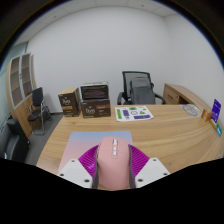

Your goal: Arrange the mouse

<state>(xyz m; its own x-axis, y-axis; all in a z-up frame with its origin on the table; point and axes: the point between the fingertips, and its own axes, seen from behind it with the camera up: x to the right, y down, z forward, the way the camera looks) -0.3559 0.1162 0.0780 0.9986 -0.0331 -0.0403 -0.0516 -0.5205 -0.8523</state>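
Note:
A pink computer mouse (112,160) sits between my gripper's (112,165) two fingers, its buttons and scroll wheel pointing forward. The magenta pads (88,158) press against both of its sides, so the fingers are shut on it. The mouse is held above a light wooden table (120,132) that stretches ahead. A light blue mat (134,113) with printed patterns lies on the table's far part, beyond the mouse.
Cardboard boxes (92,99) stand on the floor past the table at the left. A black office chair (138,90) stands behind the table. A small colourful box (216,109) rests at the table's right end. A shelf (20,80) and another chair (38,105) stand at the left wall.

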